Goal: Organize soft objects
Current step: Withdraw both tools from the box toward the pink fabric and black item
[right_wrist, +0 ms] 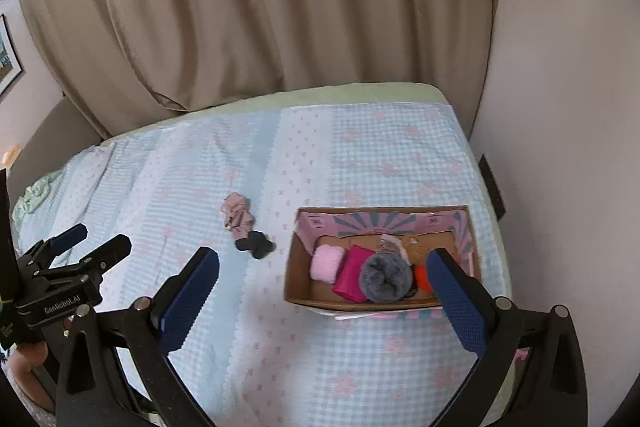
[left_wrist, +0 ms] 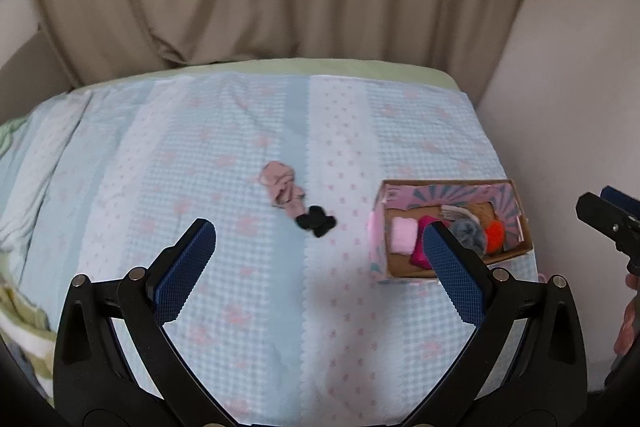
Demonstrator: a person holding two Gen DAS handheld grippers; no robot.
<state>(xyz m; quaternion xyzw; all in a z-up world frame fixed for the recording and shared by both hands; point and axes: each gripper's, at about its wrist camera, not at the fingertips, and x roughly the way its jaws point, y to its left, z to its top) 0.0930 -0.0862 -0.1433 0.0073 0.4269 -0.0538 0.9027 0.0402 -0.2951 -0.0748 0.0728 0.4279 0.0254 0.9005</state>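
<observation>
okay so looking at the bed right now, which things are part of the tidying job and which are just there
Job: box with soft items already inside, pink cloth and black cloth loose on the bed, both open grippers.
Just there: bedspread, curtain, wall picture.

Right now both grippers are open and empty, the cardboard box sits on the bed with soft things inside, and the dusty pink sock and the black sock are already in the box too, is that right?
Not quite. The dusty pink sock and the black sock lie on the bedspread, left of the cardboard box, not in it; the right wrist view shows this. The rest holds: left gripper and right gripper are open and empty.
</observation>
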